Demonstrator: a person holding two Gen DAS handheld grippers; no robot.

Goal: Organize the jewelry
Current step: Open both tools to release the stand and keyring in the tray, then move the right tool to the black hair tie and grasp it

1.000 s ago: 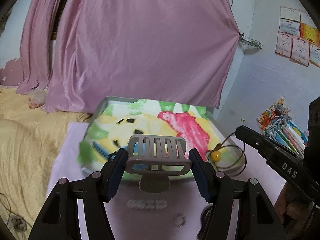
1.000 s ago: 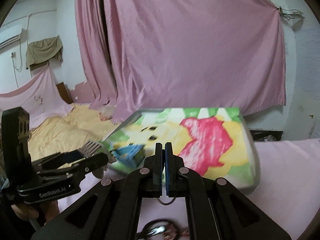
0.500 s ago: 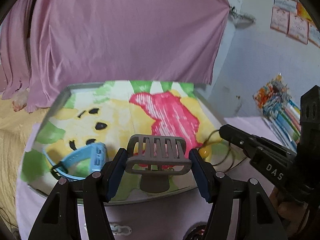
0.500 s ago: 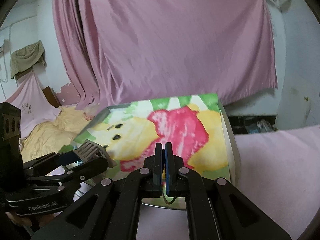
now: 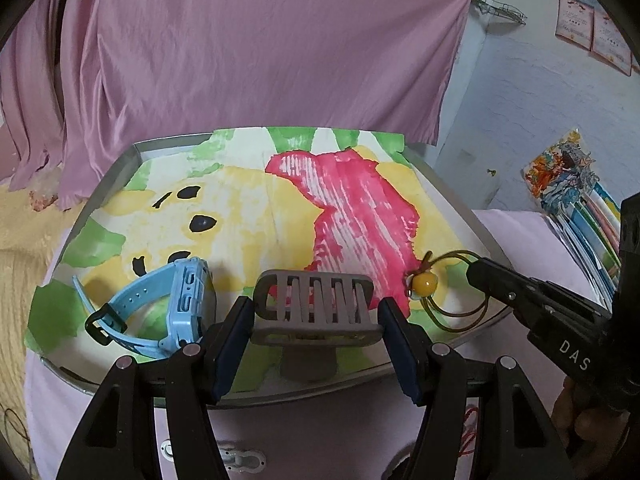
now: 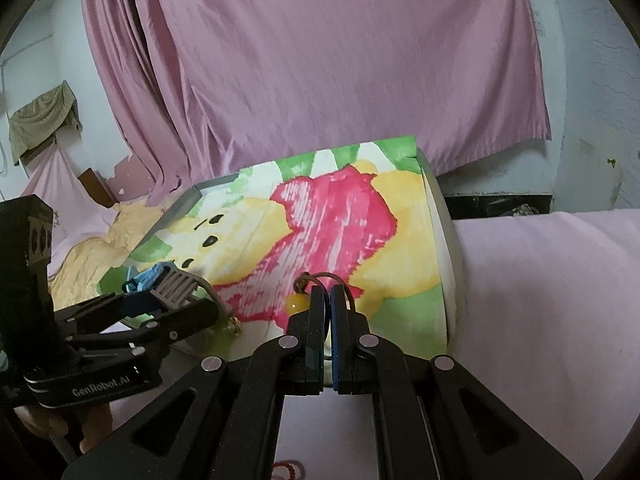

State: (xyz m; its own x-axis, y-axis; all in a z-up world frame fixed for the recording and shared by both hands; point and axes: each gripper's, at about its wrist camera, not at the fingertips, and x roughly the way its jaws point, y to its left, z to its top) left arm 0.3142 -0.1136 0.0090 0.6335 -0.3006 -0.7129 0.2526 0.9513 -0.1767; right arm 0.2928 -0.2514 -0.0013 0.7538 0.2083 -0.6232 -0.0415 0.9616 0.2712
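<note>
In the left wrist view, the left gripper [image 5: 316, 314] is clamped on a grey plastic claw hair clip [image 5: 314, 306], the blue pads pressing its two ends so that the toothed face stands up toward the camera. It hangs just over the near edge of the shallow metal tray [image 5: 448, 196], which is lined with a cartoon-print paper in yellow, red and green; the height looks chosen so the clip can go down onto the liner without scraping the rim. A light-blue child's smartwatch [image 5: 168, 308] already lies on its side at the tray's near left corner. On the tray's right side a brown elastic hair tie with a yellow bead [image 5: 424, 284] rests on the liner, and the right gripper [image 5: 478, 274] reaches in from the right with its tip at the loop. Small pale trinkets (too blurred to name) lie on the pink-covered bench [image 5: 516, 224] below.

In the right wrist view, the right gripper [image 6: 328, 300] shows its fingers drawn nearly together, a narrow slit between them, and the brown loop seems pinched there, the bead [image 6: 295, 303] hanging just left of the tips. Judging by this, both pieces are about to be set down inside the tray beside the watch.
</note>
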